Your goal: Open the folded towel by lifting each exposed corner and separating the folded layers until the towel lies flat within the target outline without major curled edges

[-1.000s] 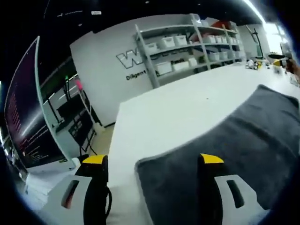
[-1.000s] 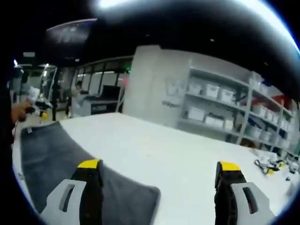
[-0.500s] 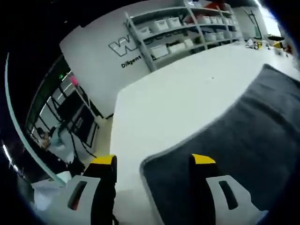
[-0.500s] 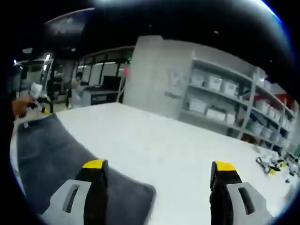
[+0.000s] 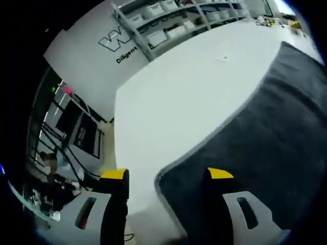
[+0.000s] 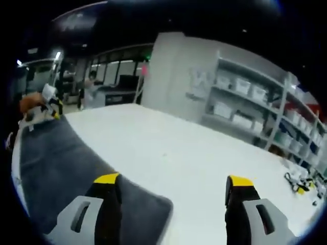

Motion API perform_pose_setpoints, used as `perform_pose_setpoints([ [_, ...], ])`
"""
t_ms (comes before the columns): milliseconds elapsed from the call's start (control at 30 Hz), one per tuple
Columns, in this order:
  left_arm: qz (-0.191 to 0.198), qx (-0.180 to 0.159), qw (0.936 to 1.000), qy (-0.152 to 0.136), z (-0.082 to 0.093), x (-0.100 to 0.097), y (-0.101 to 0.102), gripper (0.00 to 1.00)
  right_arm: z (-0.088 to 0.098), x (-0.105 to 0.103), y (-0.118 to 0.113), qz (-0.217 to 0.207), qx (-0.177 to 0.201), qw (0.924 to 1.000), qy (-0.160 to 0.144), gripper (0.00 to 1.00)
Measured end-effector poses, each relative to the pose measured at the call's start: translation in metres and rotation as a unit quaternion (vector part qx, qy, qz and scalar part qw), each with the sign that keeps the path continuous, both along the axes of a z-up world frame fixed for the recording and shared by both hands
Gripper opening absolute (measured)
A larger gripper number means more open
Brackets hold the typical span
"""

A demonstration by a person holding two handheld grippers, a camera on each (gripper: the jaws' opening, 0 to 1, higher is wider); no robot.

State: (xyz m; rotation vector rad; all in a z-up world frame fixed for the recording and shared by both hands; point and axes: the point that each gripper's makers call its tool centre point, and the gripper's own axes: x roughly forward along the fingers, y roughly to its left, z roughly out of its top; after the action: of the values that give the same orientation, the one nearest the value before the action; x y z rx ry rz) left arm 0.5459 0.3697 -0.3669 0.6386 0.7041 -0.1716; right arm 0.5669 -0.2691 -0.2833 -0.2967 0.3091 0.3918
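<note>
Left gripper view has the grey towel (image 5: 265, 143) filling the lower right of the frame, spread on the white table (image 5: 173, 92). Its rounded corner sits at lower centre, between the two yellow-tipped jaws of the left claw (image 5: 167, 176). The jaws stand wide apart, one to the left of the corner over bare table, the other over the cloth; nothing is pinched between them. The towel's edge runs cleanly from that corner up toward the upper right, with no curl along the stretch that shows.

Right gripper view has the same towel (image 6: 61, 173) in the lower left of the frame, with another rounded corner near bottom centre, just right of the left jaw of the right claw (image 6: 172, 179). This claw is also spread wide and holds nothing. At the far end of the towel, in the upper left of the frame, a hand (image 6: 31, 104) with a yellow-tipped tool rests near the cloth's edge.

The towel looks like a single flat layer as far as the frames reach, so I judge the unfolding to be largely done. No target outline can be made out on the table, so whether the towel lies inside it cannot be told. What seems left is checking the far edges and corners for curls. Shelves (image 5: 168, 20) with white bins stand beyond the table.
</note>
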Motion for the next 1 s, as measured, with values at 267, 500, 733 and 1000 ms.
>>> perform_pose_setpoints([
  [267, 0.013, 0.012, 0.9995, 0.026, -0.009, 0.012, 0.015, 0.43, -0.031, 0.015, -0.005, -0.002, -0.003, 0.9988, 0.048, 0.68],
  [500, 0.011, 0.024, 0.9986, 0.047, -0.019, 0.015, 0.024, 0.41, -0.072, 0.014, -0.009, 0.029, -0.027, 0.9934, 0.108, 0.51],
  [733, 0.016, 0.034, 0.9973, 0.062, -0.025, 0.021, 0.039, 0.34, -0.105, 0.013, -0.011, 0.030, -0.027, 0.9873, 0.154, 0.34],
  [1000, 0.005, 0.038, 0.9967, 0.071, -0.032, 0.027, 0.040, 0.27, -0.125, 0.008, -0.004, 0.037, -0.041, 0.9863, 0.156, 0.15],
])
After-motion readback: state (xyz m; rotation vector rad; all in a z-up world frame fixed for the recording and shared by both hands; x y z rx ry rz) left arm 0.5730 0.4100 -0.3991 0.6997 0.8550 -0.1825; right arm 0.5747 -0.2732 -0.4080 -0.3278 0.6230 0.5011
